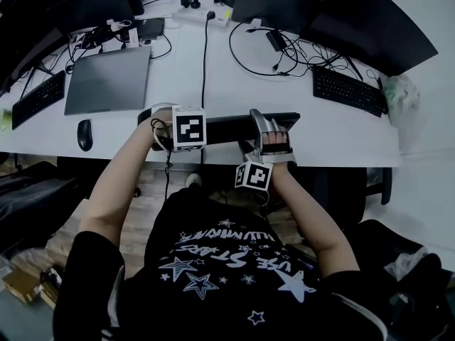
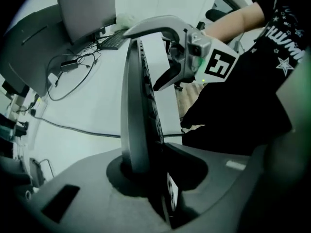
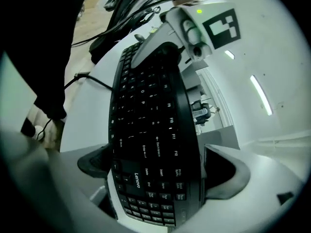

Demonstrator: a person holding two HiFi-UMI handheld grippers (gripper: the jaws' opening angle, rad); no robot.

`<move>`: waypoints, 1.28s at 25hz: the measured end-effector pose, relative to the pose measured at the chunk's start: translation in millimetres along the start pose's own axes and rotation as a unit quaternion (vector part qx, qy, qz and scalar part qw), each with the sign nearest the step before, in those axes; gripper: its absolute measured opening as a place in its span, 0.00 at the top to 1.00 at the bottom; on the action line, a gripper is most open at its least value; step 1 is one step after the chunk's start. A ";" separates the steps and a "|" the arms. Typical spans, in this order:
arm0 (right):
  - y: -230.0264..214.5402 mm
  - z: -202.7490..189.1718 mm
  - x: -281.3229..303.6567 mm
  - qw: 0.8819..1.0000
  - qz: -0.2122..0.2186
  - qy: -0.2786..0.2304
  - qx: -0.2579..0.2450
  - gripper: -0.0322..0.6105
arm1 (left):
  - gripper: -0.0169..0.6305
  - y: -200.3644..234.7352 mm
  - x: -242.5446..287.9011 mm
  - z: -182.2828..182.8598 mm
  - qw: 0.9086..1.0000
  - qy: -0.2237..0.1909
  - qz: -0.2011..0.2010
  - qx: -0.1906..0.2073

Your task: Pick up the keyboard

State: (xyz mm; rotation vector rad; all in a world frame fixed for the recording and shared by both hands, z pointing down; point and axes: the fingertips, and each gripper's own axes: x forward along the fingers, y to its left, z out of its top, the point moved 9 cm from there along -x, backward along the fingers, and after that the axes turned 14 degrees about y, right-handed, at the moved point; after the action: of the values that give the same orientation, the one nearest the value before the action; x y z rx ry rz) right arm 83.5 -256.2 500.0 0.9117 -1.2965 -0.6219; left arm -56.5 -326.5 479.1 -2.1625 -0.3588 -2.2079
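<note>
While I watch from the head view, the black Lenovo keyboard [image 1: 227,127] lies crosswise at the near edge of the white counter [image 1: 341,144], caught at both ends by the two tools. The left gripper [image 1: 159,121] has its jaws drawn narrow onto the keyboard's left end. In the left gripper view the board runs away from me edge-on, pinched between the two pads. The right gripper [image 1: 266,129] has its jaws closed on the right end. In the right gripper view the key face fills the gap from one jaw to the other, with the number pad nearest me. From each gripper view I can see the other tool's curved finger hooked over the far end of the board. The keyboard is tipped up on its long edge rather than lying flat, and I cannot tell whether it is clear of the counter.

Behind it on the counter I see a closed grey laptop [image 1: 108,81] and a black mouse [image 1: 84,134] to the left. A second keyboard [image 1: 350,91] sits to the right, well apart, and a black cable [image 1: 205,57] runs back to a power strip [image 1: 202,14].
</note>
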 end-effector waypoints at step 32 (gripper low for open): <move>-41.8 -117.3 -145.3 0.858 0.079 -0.169 0.478 0.43 | 0.82 -211.5 -23.3 35.4 0.793 -0.357 0.144 -0.472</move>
State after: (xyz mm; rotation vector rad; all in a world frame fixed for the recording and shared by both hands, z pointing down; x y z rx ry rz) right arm 174.1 -133.1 384.8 1.5119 -2.0363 0.0592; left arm -59.3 -117.5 426.2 -3.1315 1.2783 -1.3881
